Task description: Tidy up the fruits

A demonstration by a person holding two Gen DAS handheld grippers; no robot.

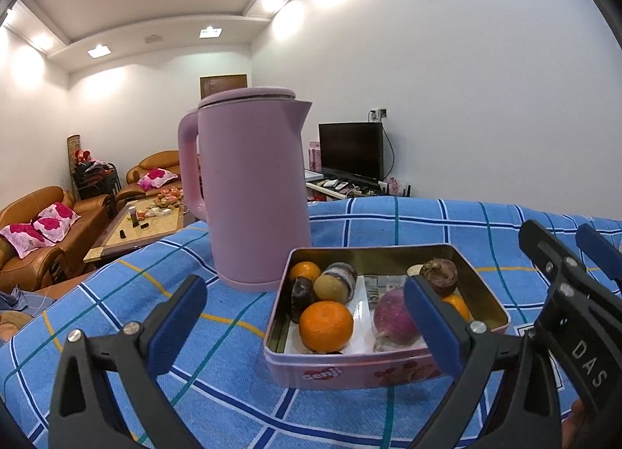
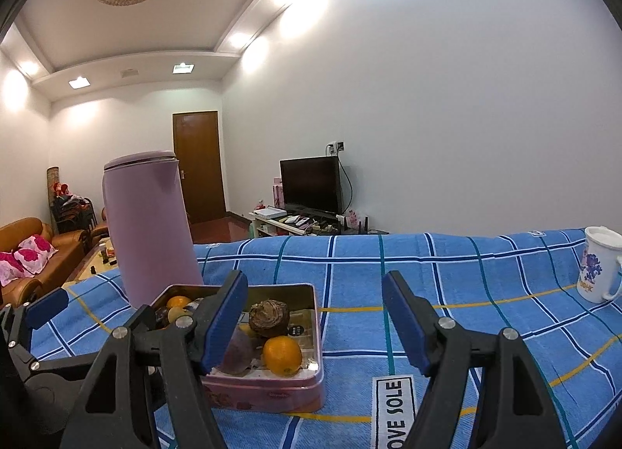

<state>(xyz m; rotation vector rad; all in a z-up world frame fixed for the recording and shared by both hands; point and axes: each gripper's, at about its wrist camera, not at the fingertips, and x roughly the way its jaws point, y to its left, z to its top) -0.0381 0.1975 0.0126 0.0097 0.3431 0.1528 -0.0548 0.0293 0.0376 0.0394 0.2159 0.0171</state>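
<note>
A pink tin (image 1: pixel 350 369) (image 2: pixel 272 396) sits on the blue checked cloth and holds several fruits. Its left half has an orange (image 1: pixel 325 326), a smaller orange (image 1: pixel 305 270), a kiwi (image 1: pixel 330 287) and dark fruits. Its right half has a purple round fruit (image 1: pixel 394 318) (image 2: pixel 237 352), a brown knobbly one (image 1: pixel 439 276) (image 2: pixel 269 317) and an orange (image 2: pixel 282 355). My left gripper (image 1: pixel 307 318) is open in front of the tin, with nothing between its fingers. My right gripper (image 2: pixel 315 326) is open too, just right of the tin and above the cloth; it shows at the right edge of the left wrist view (image 1: pixel 571 254).
A tall pink kettle (image 1: pixel 252 192) (image 2: pixel 149 231) stands right behind the tin on its left. A white mug (image 2: pixel 598 266) with a blue print stands at the far right of the cloth. Beyond the table edge lie sofas, a low table and a TV stand.
</note>
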